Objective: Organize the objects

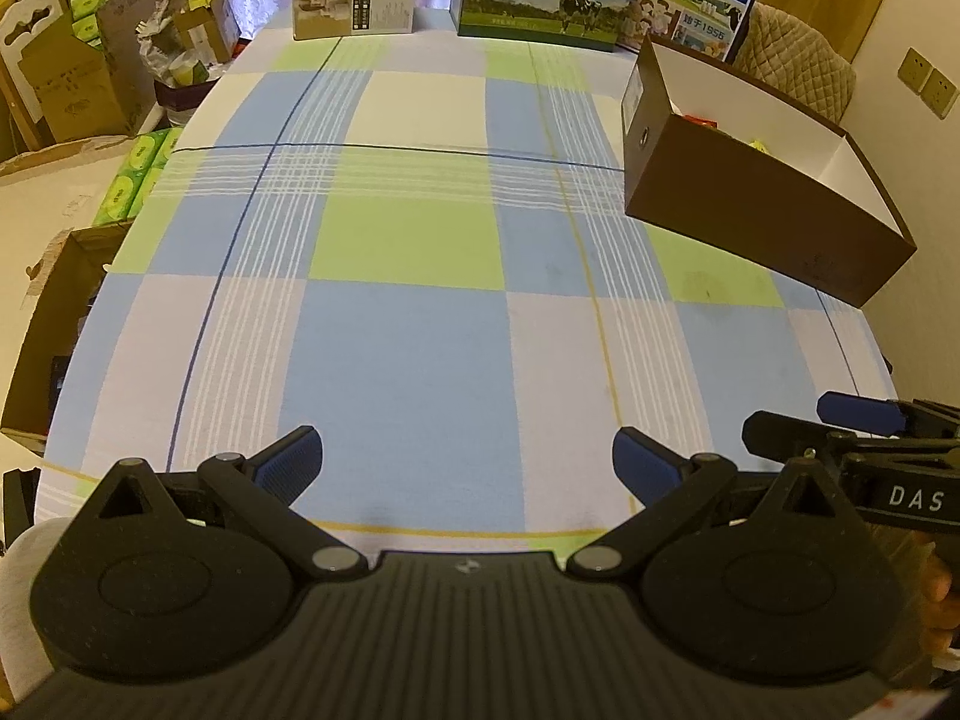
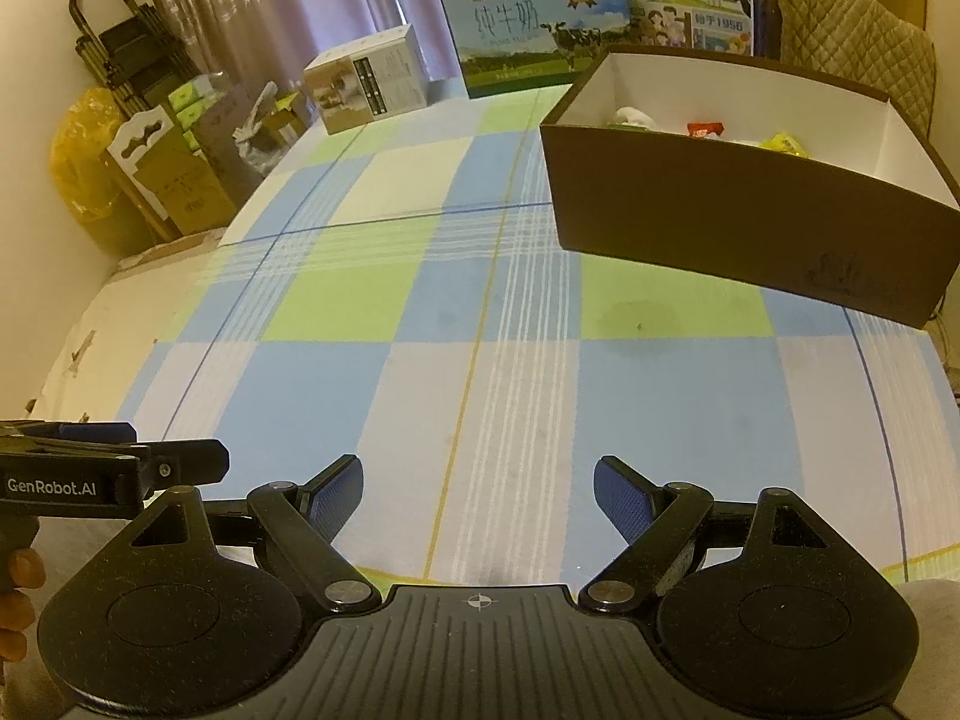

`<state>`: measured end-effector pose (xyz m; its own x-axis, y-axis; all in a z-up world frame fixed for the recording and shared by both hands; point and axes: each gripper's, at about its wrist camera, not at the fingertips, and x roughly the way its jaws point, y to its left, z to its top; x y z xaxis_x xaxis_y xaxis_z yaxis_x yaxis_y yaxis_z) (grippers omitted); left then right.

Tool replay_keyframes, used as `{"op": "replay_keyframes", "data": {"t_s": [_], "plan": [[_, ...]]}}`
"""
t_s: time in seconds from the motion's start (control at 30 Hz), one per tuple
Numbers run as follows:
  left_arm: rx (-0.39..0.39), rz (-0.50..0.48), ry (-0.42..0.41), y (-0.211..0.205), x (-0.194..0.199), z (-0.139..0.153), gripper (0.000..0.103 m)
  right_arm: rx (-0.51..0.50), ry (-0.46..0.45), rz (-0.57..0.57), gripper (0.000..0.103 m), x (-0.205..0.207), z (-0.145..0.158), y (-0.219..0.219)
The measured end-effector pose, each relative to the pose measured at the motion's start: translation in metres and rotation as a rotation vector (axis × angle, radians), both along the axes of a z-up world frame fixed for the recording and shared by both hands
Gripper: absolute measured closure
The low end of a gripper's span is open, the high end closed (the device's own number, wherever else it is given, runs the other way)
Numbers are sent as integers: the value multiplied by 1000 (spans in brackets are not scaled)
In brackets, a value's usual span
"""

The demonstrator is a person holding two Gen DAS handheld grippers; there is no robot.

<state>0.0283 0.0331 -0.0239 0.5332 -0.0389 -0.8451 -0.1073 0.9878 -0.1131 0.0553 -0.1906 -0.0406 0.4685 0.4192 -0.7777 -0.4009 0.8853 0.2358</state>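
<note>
open box (image 2: 744, 210) right on table (image 2: 480, 360) | small items (image 2: 705, 129) inside | two cartons (image 2: 369, 81) at far edge

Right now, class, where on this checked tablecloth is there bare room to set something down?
The wide middle of the checked tablecloth, between both open grippers and the far cartons, lies bare. It is crowded at the far edge and at the right, where the brown open box stands.

Dim, warm indoor light, strong fisheye bend

Beyond the tongs, soft backlight glows through the curtain (image 2: 336, 12); edges curve and darken, detail slightly soft, shadows faint.
</note>
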Motion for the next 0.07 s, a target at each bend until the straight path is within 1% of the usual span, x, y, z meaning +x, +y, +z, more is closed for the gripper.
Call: {"op": "replay_keyframes", "data": {"t_s": [0.07], "plan": [[1, -3, 3, -1, 2, -1, 1, 3, 0, -4, 22, 1, -2, 0]]}}
